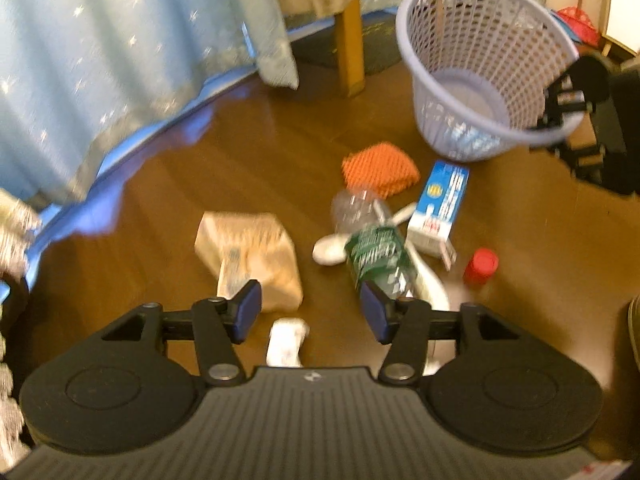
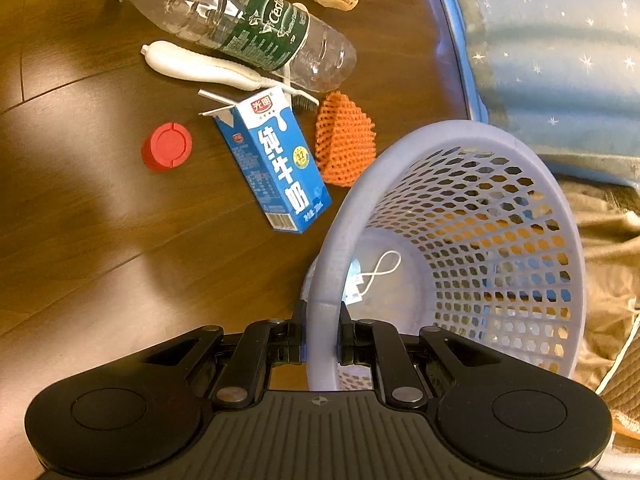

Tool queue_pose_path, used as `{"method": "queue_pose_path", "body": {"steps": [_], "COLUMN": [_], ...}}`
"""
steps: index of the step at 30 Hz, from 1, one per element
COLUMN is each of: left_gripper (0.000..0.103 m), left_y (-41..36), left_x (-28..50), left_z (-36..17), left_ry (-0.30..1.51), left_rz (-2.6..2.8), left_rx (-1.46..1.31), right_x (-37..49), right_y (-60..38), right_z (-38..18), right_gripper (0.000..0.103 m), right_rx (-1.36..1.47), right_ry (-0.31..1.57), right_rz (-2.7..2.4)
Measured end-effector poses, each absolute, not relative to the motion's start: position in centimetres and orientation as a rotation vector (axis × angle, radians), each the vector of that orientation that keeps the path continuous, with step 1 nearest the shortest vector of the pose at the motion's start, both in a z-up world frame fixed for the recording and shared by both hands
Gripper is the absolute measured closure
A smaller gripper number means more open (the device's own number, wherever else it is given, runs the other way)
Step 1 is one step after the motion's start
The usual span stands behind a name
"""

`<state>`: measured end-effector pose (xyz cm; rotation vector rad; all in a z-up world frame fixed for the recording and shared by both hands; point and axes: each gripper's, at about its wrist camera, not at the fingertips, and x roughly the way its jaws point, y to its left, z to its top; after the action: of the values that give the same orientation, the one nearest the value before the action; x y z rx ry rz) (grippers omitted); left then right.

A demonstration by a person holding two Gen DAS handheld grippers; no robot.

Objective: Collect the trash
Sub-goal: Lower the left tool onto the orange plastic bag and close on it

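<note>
The right gripper (image 2: 322, 334) is clamped on the near rim of the lavender basket (image 2: 532, 184), one finger outside the wall and one inside, at the bottom centre of the right wrist view. Held by the rim this way, the basket tips with its mouth toward the litter, probably so pieces can be dropped in easily. Something pale with a looped white string (image 2: 382, 268) already lies on the basket floor.

The left gripper (image 1: 311, 314) hangs over the floor at the lower centre of its view, jaws spread wide and holding nothing. Between and just below its fingers lies a small white crumpled wrapper (image 1: 286, 340), likely its next pick.

The rest of the trash is scattered on the brown wooden floor (image 2: 80, 240). A tan paper bag (image 1: 252, 252) sits just above the left finger. In the right wrist view, a clear plastic bottle (image 2: 248, 28) with a green label lies at the upper centre, touching a white brush (image 2: 200, 66). A blue milk carton (image 2: 276, 160) lies just beside the basket, an orange foam net (image 2: 344, 140) to its right, and a red cap (image 2: 166, 146) apart on the left. A starry blue cloth (image 1: 100, 60) fills the upper left of the left wrist view.
</note>
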<state>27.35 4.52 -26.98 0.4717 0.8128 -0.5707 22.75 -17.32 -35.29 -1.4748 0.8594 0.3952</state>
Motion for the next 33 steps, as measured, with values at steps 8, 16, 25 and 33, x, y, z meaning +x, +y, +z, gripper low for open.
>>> {"method": "queue_pose_path", "body": {"steps": [8,16,25,33], "left_gripper": [0.041,0.038,0.038,0.038], "left_y": [8.2,9.1,9.4,9.0], "left_x": [23.9,21.4,20.8,20.4], "left_z": [-29.8,-32.7,-35.0,-37.0], "left_ry": [0.905,0.957,0.954,0.941], "left_rz": [-0.608,-0.702,-0.727,-0.748], "left_rx": [0.557,0.713,0.875,1.016], "right_x": [22.3,21.6,21.3,21.2], "right_y": [-17.1,-16.6,-16.0,-15.9], "right_z": [-35.4,-35.5,-35.8,-35.8], "right_gripper": [0.094,0.094,0.094,0.094], "right_rx": [-1.503,-1.527,-1.536,-1.534], "right_ry": [0.868,0.878,0.884,0.886], "right_rz": [0.421,0.447,0.465,0.467]}}
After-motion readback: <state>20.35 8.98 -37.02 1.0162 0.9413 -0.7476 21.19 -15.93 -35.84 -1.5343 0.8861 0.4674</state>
